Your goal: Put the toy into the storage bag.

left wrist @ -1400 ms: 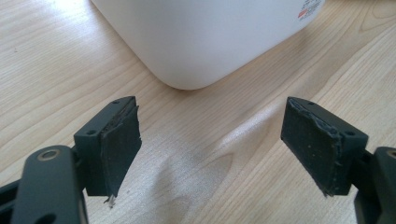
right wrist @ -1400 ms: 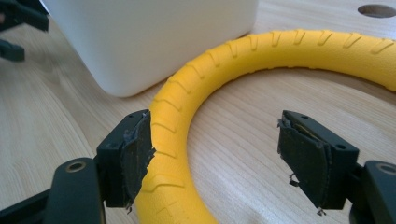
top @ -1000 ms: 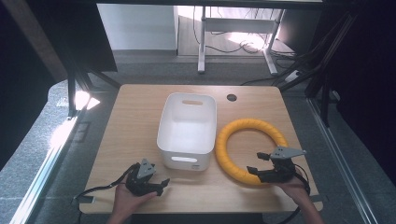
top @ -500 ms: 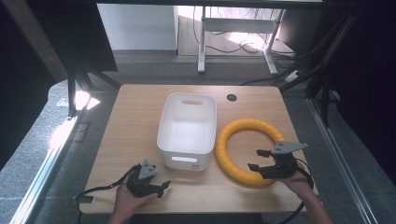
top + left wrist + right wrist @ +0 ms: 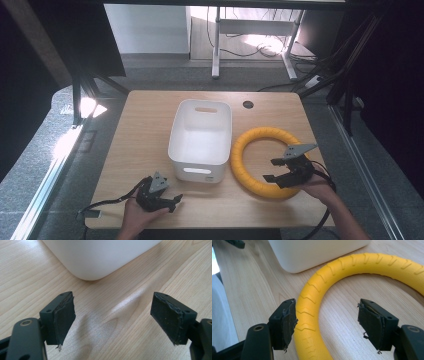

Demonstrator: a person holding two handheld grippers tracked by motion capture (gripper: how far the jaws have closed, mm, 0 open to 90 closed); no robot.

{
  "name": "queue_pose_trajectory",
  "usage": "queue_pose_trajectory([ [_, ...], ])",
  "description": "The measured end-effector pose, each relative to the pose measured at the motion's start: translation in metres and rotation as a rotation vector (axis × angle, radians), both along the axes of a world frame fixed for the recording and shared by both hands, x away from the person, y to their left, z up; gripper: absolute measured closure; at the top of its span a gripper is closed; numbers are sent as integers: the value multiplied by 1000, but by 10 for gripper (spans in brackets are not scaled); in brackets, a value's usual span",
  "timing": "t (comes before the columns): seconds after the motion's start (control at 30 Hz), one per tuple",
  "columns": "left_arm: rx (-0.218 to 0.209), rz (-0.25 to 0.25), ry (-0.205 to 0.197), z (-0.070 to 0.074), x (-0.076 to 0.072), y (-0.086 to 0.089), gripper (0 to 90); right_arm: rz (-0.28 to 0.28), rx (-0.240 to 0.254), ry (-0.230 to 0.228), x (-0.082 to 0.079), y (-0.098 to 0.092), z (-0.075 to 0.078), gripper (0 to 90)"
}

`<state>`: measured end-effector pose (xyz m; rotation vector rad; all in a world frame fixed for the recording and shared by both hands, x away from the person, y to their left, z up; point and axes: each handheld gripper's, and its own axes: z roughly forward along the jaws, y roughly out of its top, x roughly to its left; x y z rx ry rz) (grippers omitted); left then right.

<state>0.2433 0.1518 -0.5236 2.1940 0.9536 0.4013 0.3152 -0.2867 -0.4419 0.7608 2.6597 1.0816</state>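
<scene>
**Right jaws wide around the yellow ring, left jaws wide over bare wood**

While the person's right hand holds the right gripper (image 5: 278, 170) over the near side of the ribbed yellow foam ring (image 5: 248, 173), its two black jaws stand well apart, and they have just been closing a little. Seen in the right gripper view, the ring's tube (image 5: 312, 315) runs up between the jaws: the left pad lies against, or just beside, the ring's outer edge, though actual contact cannot be told, and the right pad is well clear of it over bare wood inside the ring. The pads do not press on the ring from both sides, so nothing is gripped.

That ring lies flat on the light wooden table (image 5: 145, 130), just to the right of the white rectangular plastic bin (image 5: 201, 142), near it but not clearly touching.

Near the front edge, on the left, the left gripper (image 5: 172, 200) sits low in the person's left hand, just in front of the bin's near left corner. In the left gripper view its jaws are spread wide with only wood grain between them, and the bin's rounded corner (image 5: 92, 262) stands a little ahead, apart from both pads.
</scene>
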Motion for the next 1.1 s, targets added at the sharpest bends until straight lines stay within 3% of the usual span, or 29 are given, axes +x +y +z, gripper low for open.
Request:
queue_pose_trajectory([
  [0.17,2,-4,3,-1,0,-1,198,29,-56,41,6,12,-1,313],
  [0.5,7,-5,4,-2,0,-1,198,84,-162,139,13,28,-20,309],
  [0.9,8,-5,10,-3,0,-2,197,132,-260,192,14,39,-38,317],
  [1.1,5,-4,6,-2,0,-1,197,169,-332,214,12,46,-44,328],
])
